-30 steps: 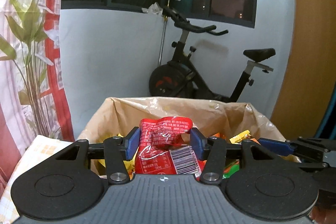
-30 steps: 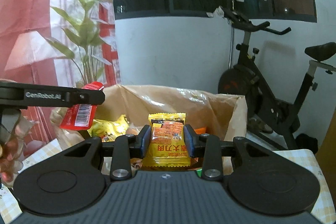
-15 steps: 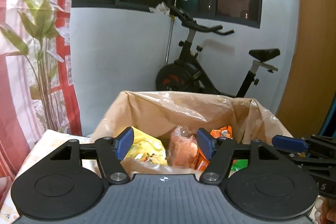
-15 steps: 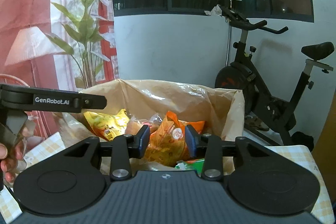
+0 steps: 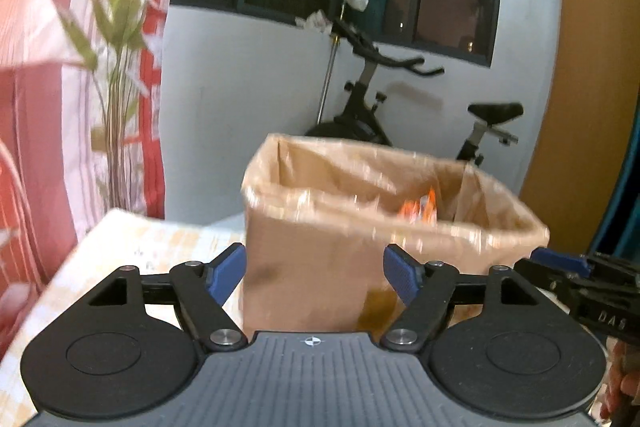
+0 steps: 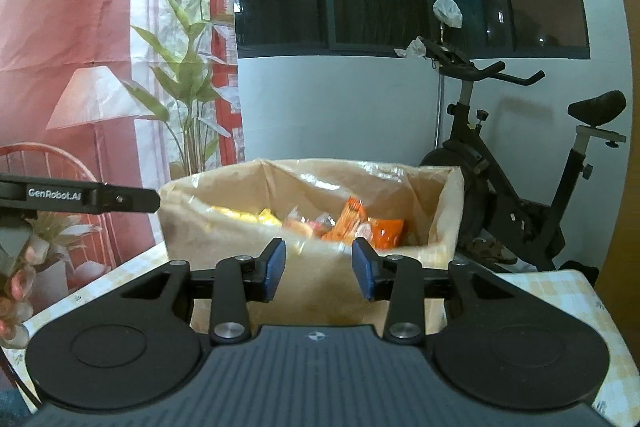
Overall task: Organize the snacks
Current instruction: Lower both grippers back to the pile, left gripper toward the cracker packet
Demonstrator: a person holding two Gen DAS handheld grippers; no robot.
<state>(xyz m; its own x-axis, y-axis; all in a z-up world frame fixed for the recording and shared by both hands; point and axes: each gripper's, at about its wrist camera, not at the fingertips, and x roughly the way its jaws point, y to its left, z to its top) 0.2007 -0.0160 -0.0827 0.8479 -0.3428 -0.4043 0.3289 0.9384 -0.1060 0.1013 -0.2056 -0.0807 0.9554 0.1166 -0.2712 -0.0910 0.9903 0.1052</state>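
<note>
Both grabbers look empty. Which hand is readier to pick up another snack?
Left, probably. The left gripper has its jaws opening wide with nothing between them, while the right gripper keeps its empty jaws narrower. No loose snack shows outside the paper bag, so this is only a guess.

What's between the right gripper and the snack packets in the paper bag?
The near wall of the paper bag. The right gripper, empty, sits low in front of it, outside; the snack packets lie behind the rim. Nothing blocks the open top.
</note>
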